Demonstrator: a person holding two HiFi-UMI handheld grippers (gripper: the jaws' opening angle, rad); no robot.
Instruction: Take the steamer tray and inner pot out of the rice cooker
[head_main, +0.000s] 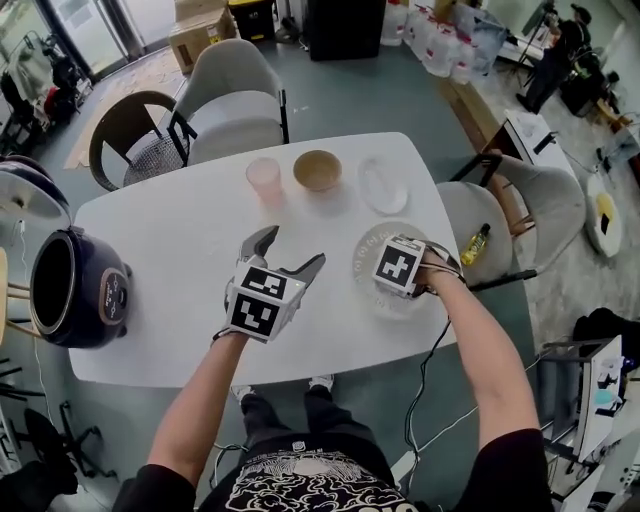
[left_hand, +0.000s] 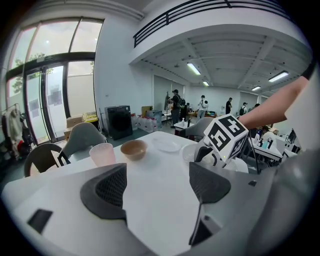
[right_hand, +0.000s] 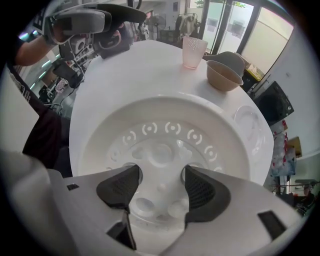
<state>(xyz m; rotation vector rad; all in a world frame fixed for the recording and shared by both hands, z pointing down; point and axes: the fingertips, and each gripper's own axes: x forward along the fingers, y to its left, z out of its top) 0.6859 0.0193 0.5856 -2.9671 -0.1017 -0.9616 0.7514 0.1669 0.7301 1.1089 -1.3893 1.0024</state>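
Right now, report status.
Left gripper open, empty. Right gripper open over steamer tray, already on table. Rice cooker lid up, table's left end. Nothing between it and left gripper.

White table (head_main: 180, 220) in the middle. On its far side a pink cup (head_main: 264, 178) stood upright just beside a brown bowl (head_main: 317, 170). A clear dish (head_main: 383, 185) lay near the bowl, not touching it. A grey chair (head_main: 225, 95) and a dark chair (head_main: 130, 135) sat at the far edge. On a third chair (head_main: 545, 215), at the right, lay a yellow bottle (head_main: 475, 244). People (left_hand: 176, 102) stood far back.
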